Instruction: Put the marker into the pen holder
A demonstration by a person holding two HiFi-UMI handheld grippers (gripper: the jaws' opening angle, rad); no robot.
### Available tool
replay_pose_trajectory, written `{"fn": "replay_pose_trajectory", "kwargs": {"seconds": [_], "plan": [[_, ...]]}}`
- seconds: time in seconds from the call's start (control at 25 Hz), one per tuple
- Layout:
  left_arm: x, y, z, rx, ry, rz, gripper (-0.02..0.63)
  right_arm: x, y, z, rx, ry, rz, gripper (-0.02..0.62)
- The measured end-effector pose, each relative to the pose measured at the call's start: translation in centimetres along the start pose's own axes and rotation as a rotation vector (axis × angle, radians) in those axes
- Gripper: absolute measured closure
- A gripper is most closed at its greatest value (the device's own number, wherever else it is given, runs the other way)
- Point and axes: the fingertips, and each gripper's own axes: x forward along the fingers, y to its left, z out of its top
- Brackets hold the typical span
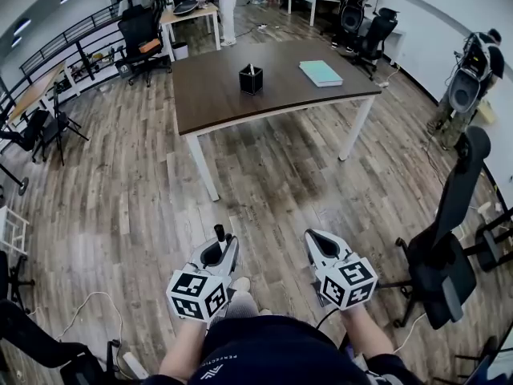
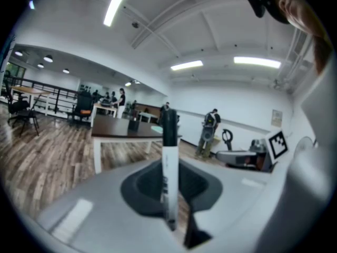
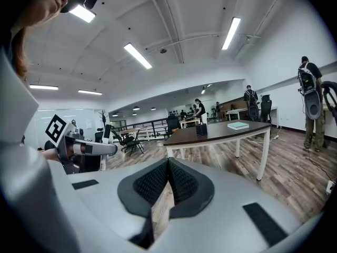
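My left gripper [image 1: 219, 247] is shut on a marker [image 2: 169, 167] with a white barrel and black cap, standing upright between the jaws; its cap [image 1: 219, 233] pokes up in the head view. The right gripper [image 1: 314, 242] is shut with nothing in it, its pads [image 3: 179, 182] touching. The black pen holder [image 1: 251, 79] stands on the dark brown table [image 1: 216, 95], well ahead of both grippers. It appears small and far in the left gripper view as the pen holder [image 2: 134, 124] and in the right gripper view as the pen holder [image 3: 200, 129].
A teal book [image 1: 321, 73] lies on the table's right part. A black office chair [image 1: 449, 239] stands close on my right. Other chairs [image 1: 143, 42] and desks, with a person [image 1: 226, 6], are at the back. Cables lie on the wooden floor [image 1: 128, 207].
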Motion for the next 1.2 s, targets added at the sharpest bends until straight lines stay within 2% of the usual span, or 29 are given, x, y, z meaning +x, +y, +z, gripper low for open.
{"fn": "replay_pose_trajectory", "kwargs": {"seconds": [0.32, 0.68, 1.2], "plan": [[2.6, 1.9, 0.3, -0.005, 0.026, 0.001, 0.565, 3.3, -1.1, -0.1, 0.008, 0.035, 0.015, 0.593], [8.7, 4.8, 2.7, -0.023, 0.023, -0.026, 0.565, 8.6, -4.5, 2.0, -0.001, 0.067, 0.012, 0.593], [16.7, 12.3, 6.7, -0.065, 0.01, -0.038, 0.565, 20.0, -7.8, 6.0, -0.044, 0.113, 0.049, 0.592]]}}
